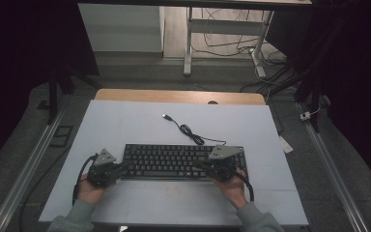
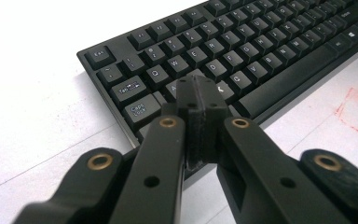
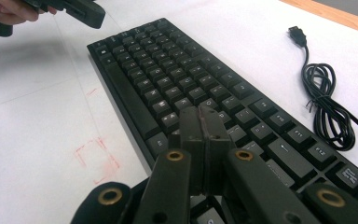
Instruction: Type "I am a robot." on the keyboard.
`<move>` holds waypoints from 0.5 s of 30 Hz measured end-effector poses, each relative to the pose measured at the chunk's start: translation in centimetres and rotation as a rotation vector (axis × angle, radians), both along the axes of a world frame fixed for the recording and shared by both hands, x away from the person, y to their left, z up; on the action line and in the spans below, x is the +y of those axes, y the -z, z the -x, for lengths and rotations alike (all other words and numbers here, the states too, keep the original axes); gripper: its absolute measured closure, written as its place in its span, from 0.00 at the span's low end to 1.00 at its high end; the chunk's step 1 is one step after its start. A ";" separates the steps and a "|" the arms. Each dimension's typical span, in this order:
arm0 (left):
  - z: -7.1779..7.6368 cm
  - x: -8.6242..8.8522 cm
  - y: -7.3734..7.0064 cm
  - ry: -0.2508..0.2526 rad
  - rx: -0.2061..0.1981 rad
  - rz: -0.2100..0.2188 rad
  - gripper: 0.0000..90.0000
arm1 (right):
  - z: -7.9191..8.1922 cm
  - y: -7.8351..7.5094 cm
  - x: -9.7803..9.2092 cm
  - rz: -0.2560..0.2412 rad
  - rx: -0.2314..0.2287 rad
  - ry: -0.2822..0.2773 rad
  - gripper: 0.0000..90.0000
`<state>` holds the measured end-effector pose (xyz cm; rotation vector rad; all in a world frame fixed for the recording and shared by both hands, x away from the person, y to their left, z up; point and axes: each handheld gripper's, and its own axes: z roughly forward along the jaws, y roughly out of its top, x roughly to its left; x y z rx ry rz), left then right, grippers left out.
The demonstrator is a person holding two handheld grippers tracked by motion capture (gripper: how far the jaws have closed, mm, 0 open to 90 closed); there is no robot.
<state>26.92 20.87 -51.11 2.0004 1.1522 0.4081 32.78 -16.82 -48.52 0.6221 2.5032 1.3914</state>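
A black keyboard [image 1: 174, 161] lies across the white table mat, also seen in the left gripper view [image 2: 242, 51] and the right gripper view [image 3: 177, 79]. Its black cable [image 1: 189, 131] [image 3: 326, 102] curls behind it and ends in a USB plug [image 1: 165, 116] [image 3: 296, 35]. My left gripper [image 1: 121, 167] [image 2: 198, 84] is shut with nothing in it, its tips over the keys at the keyboard's left end. My right gripper [image 1: 197, 166] [image 3: 204, 112] is shut and empty too, over the right-hand keys. The left gripper also shows far off in the right gripper view [image 3: 81, 11].
A white mat [image 1: 125, 121] covers the wooden table [image 1: 174, 95]. Faint red square marks sit on the mat in front of the keyboard [image 2: 354, 109] [image 3: 98, 156]. Desk legs and loose cables [image 1: 232, 38] stand on the floor beyond the table.
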 end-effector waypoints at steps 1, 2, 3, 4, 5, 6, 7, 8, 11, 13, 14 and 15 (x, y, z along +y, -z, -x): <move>-0.1 0.0 0.0 0.001 0.002 -0.002 0.98 | -0.1 0.0 0.1 0.005 0.000 0.001 0.99; -0.1 -0.1 0.1 -0.002 0.005 -0.003 0.98 | -0.1 0.0 0.1 0.005 0.000 0.001 0.99; -0.2 -0.1 0.1 -0.002 0.007 -0.006 0.98 | -0.2 0.1 0.3 0.003 0.002 0.003 1.00; -0.3 -0.2 0.2 -0.001 0.010 -0.014 0.98 | -0.3 0.1 0.5 0.005 0.004 0.006 0.99; -0.3 -0.2 0.2 -0.001 0.010 -0.014 0.98 | -0.4 0.1 0.6 0.001 0.004 0.005 0.99; -0.4 -0.2 0.3 -0.003 0.012 -0.018 0.98 | -0.4 0.1 0.7 0.005 0.005 0.007 0.99; -0.4 -0.2 0.4 -0.004 0.014 -0.020 0.98 | -0.5 0.1 0.9 0.006 0.005 0.007 0.99; -0.4 -0.2 0.4 -0.004 0.014 -0.020 0.98 | -0.6 0.1 1.0 0.004 0.009 0.008 0.99; -0.7 -0.3 0.6 -0.011 0.022 -0.027 0.98 | -0.8 0.1 1.4 0.010 0.011 0.008 0.99; -0.8 -0.3 0.7 -0.014 0.027 -0.033 0.98 | -1.0 0.2 1.8 0.011 0.012 0.008 0.99; -0.9 -0.3 0.8 -0.014 0.028 -0.036 0.98 | -1.1 0.3 2.0 0.001 0.014 0.008 0.99; -0.9 -0.3 0.8 -0.017 0.031 -0.037 0.98 | -1.2 0.3 2.1 0.010 0.017 0.004 0.99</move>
